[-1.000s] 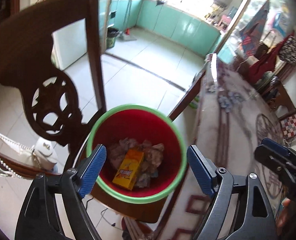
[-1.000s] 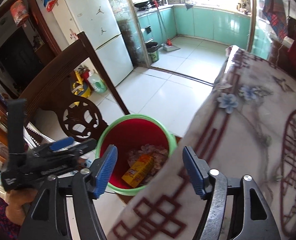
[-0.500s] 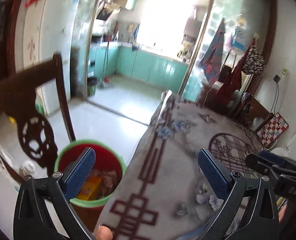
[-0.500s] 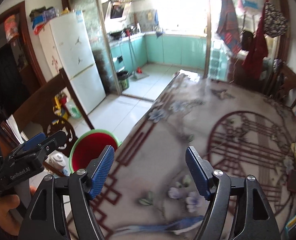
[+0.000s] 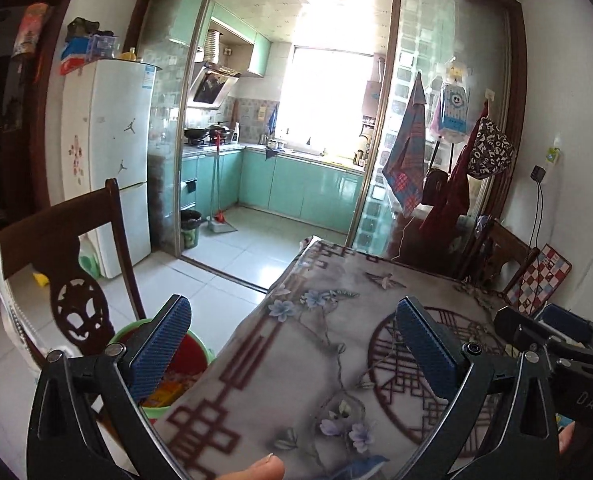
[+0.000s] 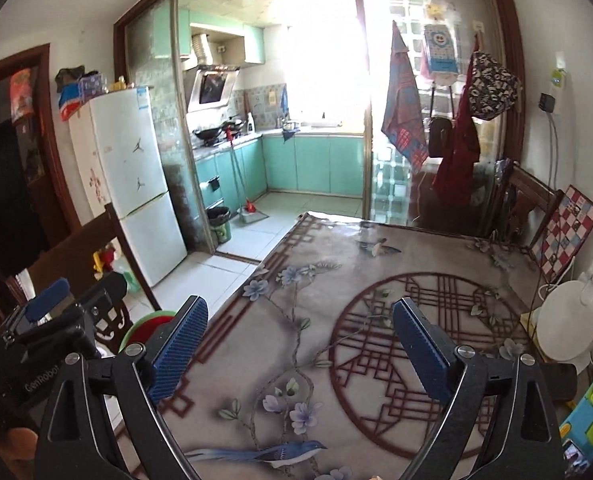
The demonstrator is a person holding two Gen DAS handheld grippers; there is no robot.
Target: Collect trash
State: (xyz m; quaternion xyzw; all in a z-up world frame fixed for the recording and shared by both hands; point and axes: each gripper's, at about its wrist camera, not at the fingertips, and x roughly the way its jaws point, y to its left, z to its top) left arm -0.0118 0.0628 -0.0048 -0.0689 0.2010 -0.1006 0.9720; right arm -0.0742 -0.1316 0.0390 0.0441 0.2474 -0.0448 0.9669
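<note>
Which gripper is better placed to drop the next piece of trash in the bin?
Probably left. The left gripper sits beside the bin; the right gripper hangs over the table. Both are open.

table, patterned cloth (image 6: 316,320) | white fridge (image 5: 108,152) | wooden chair (image 5: 56,240) | round white lamp (image 6: 568,320)

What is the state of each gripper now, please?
Left gripper: open, holding nothing.
Right gripper: open, holding nothing.
</note>
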